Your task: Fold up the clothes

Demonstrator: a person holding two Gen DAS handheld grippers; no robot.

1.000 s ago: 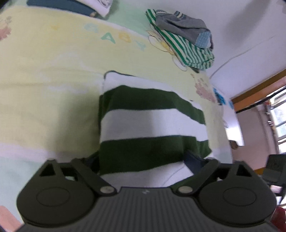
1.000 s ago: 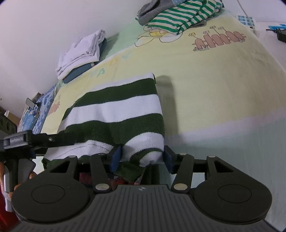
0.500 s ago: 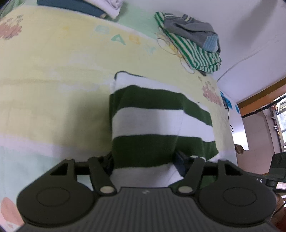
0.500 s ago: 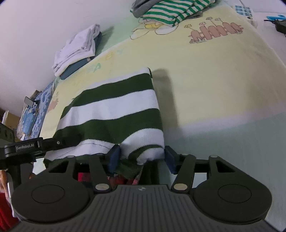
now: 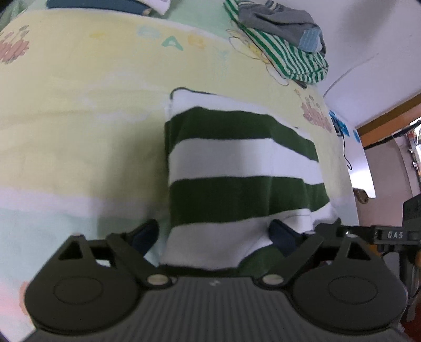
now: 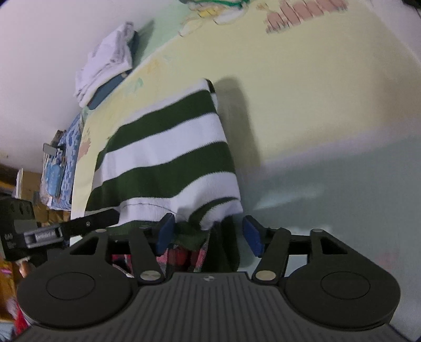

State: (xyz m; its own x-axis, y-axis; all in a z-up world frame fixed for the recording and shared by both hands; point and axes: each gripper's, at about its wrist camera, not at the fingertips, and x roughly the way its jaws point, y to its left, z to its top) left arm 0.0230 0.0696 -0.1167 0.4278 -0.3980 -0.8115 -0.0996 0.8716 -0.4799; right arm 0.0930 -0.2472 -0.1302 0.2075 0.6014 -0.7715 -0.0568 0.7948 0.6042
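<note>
Yellow blanket [image 5: 79, 110] carries the green-and-white striped sweater [image 5: 236, 163], whose near edge lies between the wide-open, empty left gripper [image 5: 214, 234] and right gripper [image 6: 208, 231]; closing evenly at matching corners would suit the fold.

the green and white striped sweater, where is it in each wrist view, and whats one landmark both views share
Left wrist view: the striped sweater lies centre frame on the yellow blanket, its near end between the fingers of the left gripper.
Right wrist view: the sweater runs centre-left, its near corner between the fingers of the right gripper.
Shared landmark: the white folded clothes on a blue item, cut by the top edge in the left view.
</note>
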